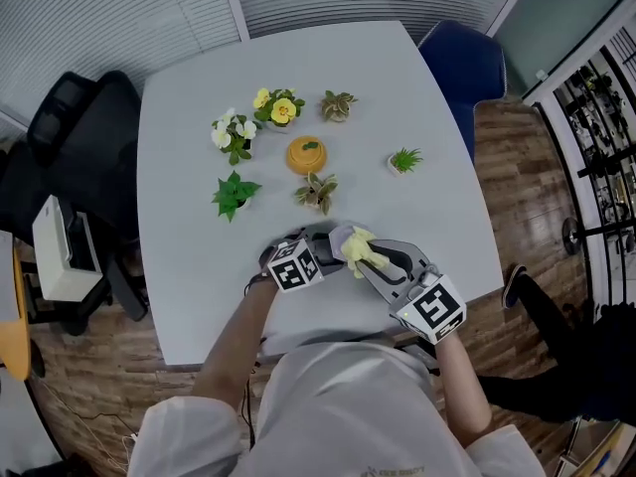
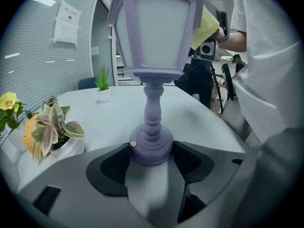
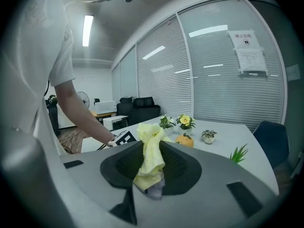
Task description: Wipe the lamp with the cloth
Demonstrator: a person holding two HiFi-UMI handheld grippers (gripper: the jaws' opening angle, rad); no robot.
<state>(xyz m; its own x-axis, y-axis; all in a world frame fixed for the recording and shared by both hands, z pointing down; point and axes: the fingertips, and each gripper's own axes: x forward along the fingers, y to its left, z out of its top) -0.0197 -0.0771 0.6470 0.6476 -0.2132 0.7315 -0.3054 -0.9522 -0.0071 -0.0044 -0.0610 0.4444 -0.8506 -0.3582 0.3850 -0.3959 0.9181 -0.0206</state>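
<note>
Nearest to us, our white shirt (image 1: 338, 405) fills the bottom of the head view, and both arms reach out over the near edge of the grey bench (image 1: 189, 167). Our left gripper (image 2: 151, 156) has its jaws closed on the round base of the lamp (image 2: 154, 56), one jaw pressed against each side. The lilac lamp stands upright on the bench, its turned stem rising to a lantern-shaped shade. Our right gripper (image 3: 151, 170) holds the yellow cloth (image 3: 151, 151), its jaws pinched narrow on it so that a bunch stands up above them. In the left gripper view the cloth lies against the upper right side of the shade. In the head view it sits over the lamp, between the two grippers. Just beyond the lamp stands a pink-and-green leafy plant (image 1: 317, 192). Farther out we see an orange pot (image 1: 307, 154), a green plant (image 1: 235, 194), a white-flowered plant (image 1: 234, 134), a yellow-flowered plant (image 1: 278, 107) and a small grassy plant (image 1: 404, 159). At the far right corner of the bench stands a blue chair (image 1: 462, 63).
</note>
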